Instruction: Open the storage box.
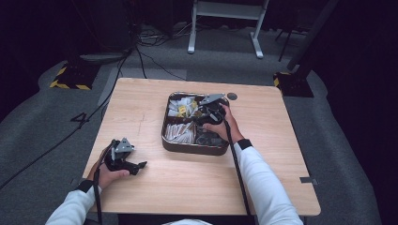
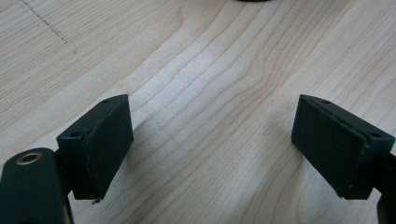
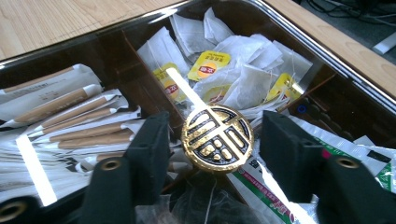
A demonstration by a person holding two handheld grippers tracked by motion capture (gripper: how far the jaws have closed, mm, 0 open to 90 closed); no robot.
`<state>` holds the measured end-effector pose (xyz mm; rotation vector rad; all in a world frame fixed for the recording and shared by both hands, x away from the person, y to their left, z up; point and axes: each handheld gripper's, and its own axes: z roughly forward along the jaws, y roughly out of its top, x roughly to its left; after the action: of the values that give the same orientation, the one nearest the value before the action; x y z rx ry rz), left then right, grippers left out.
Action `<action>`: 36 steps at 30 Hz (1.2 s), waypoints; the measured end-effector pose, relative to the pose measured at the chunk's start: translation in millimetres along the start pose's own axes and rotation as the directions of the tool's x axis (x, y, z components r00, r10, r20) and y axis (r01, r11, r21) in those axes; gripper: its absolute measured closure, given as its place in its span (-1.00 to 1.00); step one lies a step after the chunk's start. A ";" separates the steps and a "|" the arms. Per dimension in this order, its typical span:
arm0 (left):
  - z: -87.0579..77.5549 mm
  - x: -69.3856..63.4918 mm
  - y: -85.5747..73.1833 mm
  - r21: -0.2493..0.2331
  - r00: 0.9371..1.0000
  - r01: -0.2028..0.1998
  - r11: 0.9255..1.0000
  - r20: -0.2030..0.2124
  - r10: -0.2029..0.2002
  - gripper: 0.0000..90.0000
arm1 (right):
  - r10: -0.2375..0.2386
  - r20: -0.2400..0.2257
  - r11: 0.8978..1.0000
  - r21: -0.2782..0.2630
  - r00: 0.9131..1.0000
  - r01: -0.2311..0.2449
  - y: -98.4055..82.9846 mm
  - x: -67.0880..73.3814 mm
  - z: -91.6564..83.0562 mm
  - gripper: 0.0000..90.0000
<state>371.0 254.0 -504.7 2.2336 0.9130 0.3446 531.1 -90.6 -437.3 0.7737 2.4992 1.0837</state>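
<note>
Two grippers in play, one busy. Nearest, left gripper (image 1: 139, 165) parked low on pale wooden table (image 1: 141, 112), held in left hand (image 1: 109, 174); jaws spread wide, nothing but bare wood grain between them in left gripper view. Idle.

Further in, right gripper (image 3: 217, 140) reaching down into dark divided tray (image 1: 192, 148) at table centre, right hand (image 1: 220, 125) over tray's right side. Round gold-and-black embossed knob (image 3: 217, 138) sitting at junction of tray dividers, framed between jaws. Jaws partly spread, straddling knob with visible gap each side; pads not pressing yet, nothing pinched.

Around knob: paper-wrapped wooden stirrers (image 3: 70, 126) in one compartment, white tea bags with yellow tags (image 3: 233, 70) in far compartment, green-and-white printed sachets (image 3: 355, 154) in another, dark tangled bits in near one — contents there too murky to name.

Beyond tray: small dark round disc (image 1: 232, 96) near table's far edge, then grey carpet, cables, white stand legs.

Step in hand, by judgement: lining up grasp on knob, closure pending. Next move needs: keep knob centred, close evenly until both pads bear on rim, then lift straight up. Risks: slipping off rounded gold edge if pinched too high; snagging tea-bag strings or sachet corners lying close under knob.
</note>
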 end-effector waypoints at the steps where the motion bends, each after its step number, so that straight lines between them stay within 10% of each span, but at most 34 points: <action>1: -0.2 -0.2 -0.4 -0.001 1.000 0.002 1.000 0.003 -0.002 -0.71 | 0.004 -0.004 1.000 0.000 1.000 -0.004 0.0 -0.6 0.7 0.09; 36: -2.3 -0.7 -2.5 -0.001 1.000 0.005 1.000 -0.003 -0.005 -0.69 | -0.048 -0.001 0.999 -0.005 0.999 0.048 7.3 0.4 -8.2 0.32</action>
<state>368.1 256.0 -504.7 2.2300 0.9199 0.3465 529.4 -91.0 -426.4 0.7081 2.5019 1.0744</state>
